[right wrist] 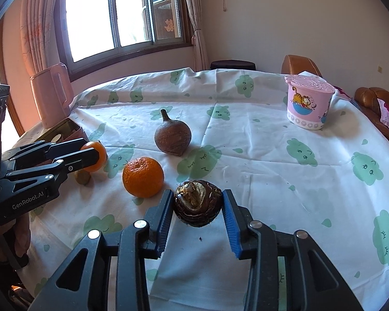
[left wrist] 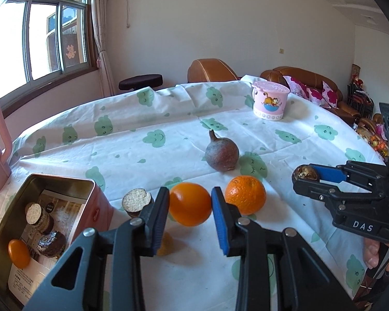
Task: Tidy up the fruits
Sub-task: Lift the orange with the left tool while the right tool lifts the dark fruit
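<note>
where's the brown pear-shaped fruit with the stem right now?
The brown pear-shaped fruit stands mid-table in both wrist views, apart from and behind the loose rough-skinned orange, nearer than the pink cartoon cup.

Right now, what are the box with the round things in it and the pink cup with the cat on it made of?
The box looks like metal: thin, shiny grey walls, pink-painted outside. The pink cup looks like glossy plastic with a printed cartoon, though I can't be certain.
</note>
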`<state>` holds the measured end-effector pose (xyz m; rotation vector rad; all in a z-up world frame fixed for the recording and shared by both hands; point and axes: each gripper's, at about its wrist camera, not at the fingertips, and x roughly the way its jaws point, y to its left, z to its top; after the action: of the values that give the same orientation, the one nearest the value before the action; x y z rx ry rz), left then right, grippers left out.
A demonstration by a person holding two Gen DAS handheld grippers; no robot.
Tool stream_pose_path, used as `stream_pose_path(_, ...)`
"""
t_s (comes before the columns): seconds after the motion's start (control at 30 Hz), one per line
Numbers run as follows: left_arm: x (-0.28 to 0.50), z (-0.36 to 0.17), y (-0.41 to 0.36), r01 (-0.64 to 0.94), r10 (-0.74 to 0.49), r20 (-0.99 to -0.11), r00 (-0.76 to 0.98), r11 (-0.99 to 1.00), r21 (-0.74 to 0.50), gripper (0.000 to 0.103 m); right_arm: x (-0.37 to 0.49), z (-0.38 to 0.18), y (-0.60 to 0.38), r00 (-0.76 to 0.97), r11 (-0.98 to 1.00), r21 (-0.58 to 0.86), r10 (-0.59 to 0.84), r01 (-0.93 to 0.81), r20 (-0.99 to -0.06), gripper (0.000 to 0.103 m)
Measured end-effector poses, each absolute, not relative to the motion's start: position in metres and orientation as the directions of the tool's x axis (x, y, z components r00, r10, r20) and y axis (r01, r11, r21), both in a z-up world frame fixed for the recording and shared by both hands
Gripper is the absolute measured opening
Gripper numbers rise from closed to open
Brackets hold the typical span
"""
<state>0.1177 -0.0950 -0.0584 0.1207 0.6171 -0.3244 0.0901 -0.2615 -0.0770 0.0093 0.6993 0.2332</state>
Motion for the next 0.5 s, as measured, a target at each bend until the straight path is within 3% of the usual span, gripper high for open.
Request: stream_pose_path(0.5,0.105,-0.049,-0.089,0.313,-0.261,-0.510,0.820,0.950,0.018,0.035,0.076,-0.069,-0.258,0.798,0.978,0.037,0.190,-0.206,-0.572,0.040)
